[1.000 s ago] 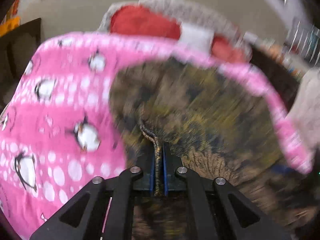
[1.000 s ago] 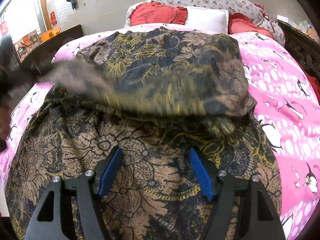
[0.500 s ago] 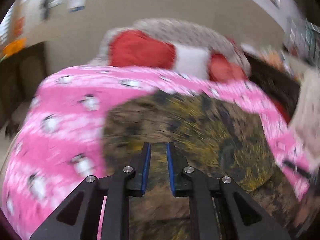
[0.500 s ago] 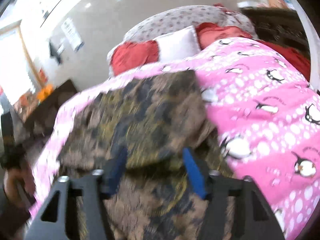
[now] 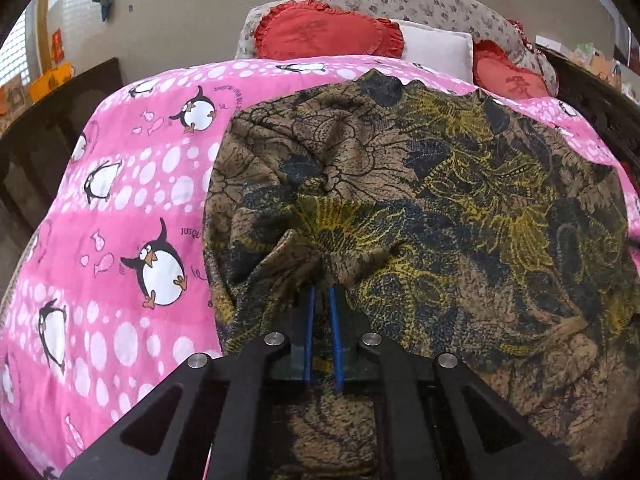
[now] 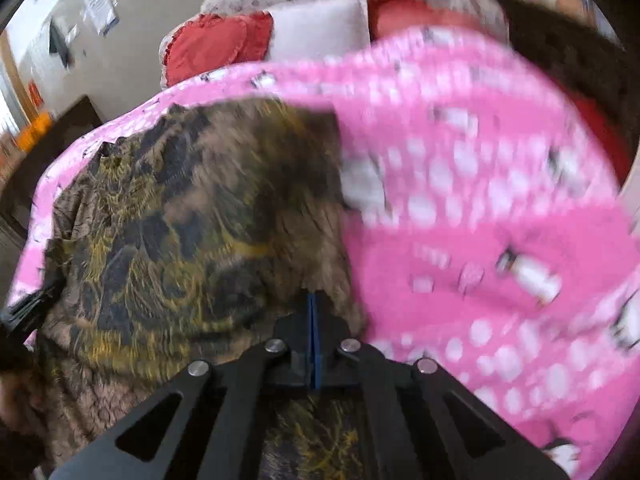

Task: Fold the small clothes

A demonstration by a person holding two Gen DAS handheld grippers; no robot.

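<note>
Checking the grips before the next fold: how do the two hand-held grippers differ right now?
The left hand-held gripper pinches a bunched ridge of the brown floral garment with a narrow gap between its pads; the right hand-held gripper has its pads fully together at the garment's edge beside the pink penguin blanket. Both are closed.

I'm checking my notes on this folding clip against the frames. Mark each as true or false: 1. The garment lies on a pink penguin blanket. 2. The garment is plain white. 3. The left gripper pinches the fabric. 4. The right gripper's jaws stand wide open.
1. True: the garment lies on the pink penguin blanket.
2. False: it is brown with a dark and yellow floral print.
3. True: the left gripper has fabric bunched at its pads.
4. False: the right gripper is shut at the garment's edge.
</note>
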